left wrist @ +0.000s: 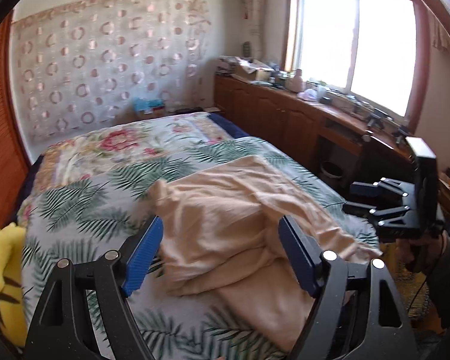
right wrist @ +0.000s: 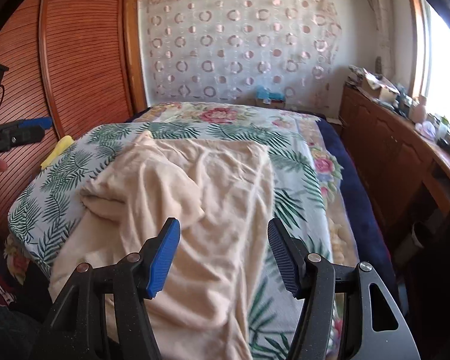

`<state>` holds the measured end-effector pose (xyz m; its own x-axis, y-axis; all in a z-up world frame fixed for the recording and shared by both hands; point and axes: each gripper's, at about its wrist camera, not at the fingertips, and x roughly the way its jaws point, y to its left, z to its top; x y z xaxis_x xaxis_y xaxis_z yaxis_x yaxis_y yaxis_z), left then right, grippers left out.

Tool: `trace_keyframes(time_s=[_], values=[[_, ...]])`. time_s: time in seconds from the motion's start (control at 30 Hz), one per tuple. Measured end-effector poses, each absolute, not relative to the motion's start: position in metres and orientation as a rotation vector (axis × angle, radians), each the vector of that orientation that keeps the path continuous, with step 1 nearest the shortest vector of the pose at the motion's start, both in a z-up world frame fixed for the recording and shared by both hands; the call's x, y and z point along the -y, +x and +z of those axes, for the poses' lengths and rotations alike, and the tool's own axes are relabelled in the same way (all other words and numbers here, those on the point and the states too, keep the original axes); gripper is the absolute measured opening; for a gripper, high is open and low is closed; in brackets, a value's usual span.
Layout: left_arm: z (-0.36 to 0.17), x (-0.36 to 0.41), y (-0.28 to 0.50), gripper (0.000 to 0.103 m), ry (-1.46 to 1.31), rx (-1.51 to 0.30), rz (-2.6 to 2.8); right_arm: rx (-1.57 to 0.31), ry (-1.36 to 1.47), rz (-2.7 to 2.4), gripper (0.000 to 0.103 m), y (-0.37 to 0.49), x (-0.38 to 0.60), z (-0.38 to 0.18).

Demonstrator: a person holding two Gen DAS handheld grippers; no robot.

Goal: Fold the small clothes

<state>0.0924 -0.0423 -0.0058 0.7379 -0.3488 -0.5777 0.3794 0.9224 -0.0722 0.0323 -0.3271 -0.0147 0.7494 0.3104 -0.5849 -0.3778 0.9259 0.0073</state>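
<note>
While the peach garment (right wrist: 195,198) lies rumpled and partly doubled on the bed (right wrist: 288,186), left gripper (left wrist: 220,255) and right gripper (right wrist: 223,258) hover over it, jaws apart, empty, apparently positioned to pick an edge.

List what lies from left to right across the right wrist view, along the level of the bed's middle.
Left gripper → slatted wooden door → yellow toy → leaf-print sheet → beige garment → blue blanket edge → wooden cabinet.
</note>
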Motion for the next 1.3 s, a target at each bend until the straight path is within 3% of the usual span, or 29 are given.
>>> trace_keyframes(time_s=[0.53, 0.57, 0.6, 0.7, 0.97, 1.13, 1.2, 1.3], values=[[-0.045, -0.033, 0.09, 0.08, -0.065, -0.676, -0.261, -0.684, -0.264, 0.462, 0.063, 0.111, 0.235, -0.033], [-0.047, -0.031, 0.09, 0.08, -0.064, -0.679, -0.264, -0.711, -0.273, 0.459, 0.06, 0.116, 0.233, -0.038], [-0.049, -0.03, 0.09, 0.08, -0.063, -0.681, -0.268, -0.73, -0.281, 0.456, 0.044, 0.12, 0.233, -0.043], [-0.051, -0.026, 0.089, 0.08, -0.06, -0.685, -0.285, -0.741, -0.283, 0.488, 0.014, 0.119, 0.237, -0.043], [-0.05, -0.018, 0.087, 0.08, -0.06, -0.68, -0.311, -0.623, -0.127, 0.477, 0.012, 0.067, 0.308, 0.005], [-0.049, -0.014, 0.083, 0.08, -0.051, -0.676, -0.315, -0.698, -0.156, 0.412, 0.014, 0.044, 0.339, -0.021], [-0.049, -0.014, 0.083, 0.08, -0.052, -0.674, -0.313, -0.724, -0.165, 0.386, 0.03, 0.044, 0.343, -0.029], [-0.048, -0.013, 0.083, 0.08, -0.054, -0.671, -0.31, -0.71, -0.157, 0.367, 0.034, 0.051, 0.34, -0.021]])
